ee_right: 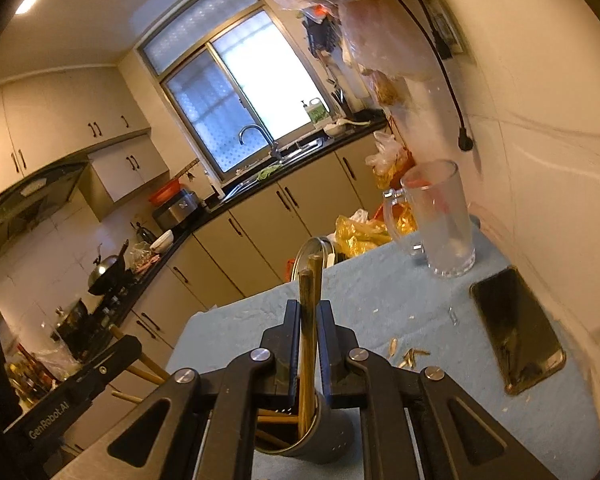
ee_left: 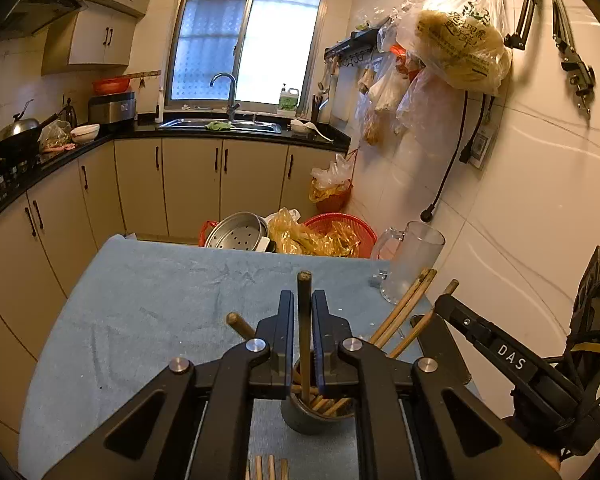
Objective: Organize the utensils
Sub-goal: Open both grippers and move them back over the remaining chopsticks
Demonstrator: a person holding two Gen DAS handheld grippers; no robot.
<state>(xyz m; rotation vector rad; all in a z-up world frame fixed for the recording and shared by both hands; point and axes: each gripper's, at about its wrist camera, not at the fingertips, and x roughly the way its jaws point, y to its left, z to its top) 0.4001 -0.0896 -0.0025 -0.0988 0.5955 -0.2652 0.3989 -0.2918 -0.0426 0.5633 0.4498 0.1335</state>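
A dark grey cup (ee_left: 308, 420) stands on the blue cloth (ee_left: 148, 300) with several wooden chopsticks in it. My left gripper (ee_left: 303, 300) is shut on one dark chopstick (ee_left: 304, 320) that stands upright in the cup. My right gripper (ee_right: 309, 312) is shut on two chopsticks (ee_right: 310, 320) whose lower ends are in the same cup (ee_right: 324, 440). The right gripper (ee_left: 500, 352) also shows at the right of the left wrist view, with its chopsticks (ee_left: 404, 308) leaning out. More chopsticks (ee_left: 266, 468) lie on the cloth at the near edge.
A clear glass mug (ee_right: 440, 220) stands at the far right of the table by the wall. A phone (ee_right: 516, 328) lies face up beside it. Small scraps (ee_right: 408, 356) lie on the cloth. A steamer pot (ee_left: 236, 234) and red basket (ee_left: 340, 232) sit beyond the table's far edge.
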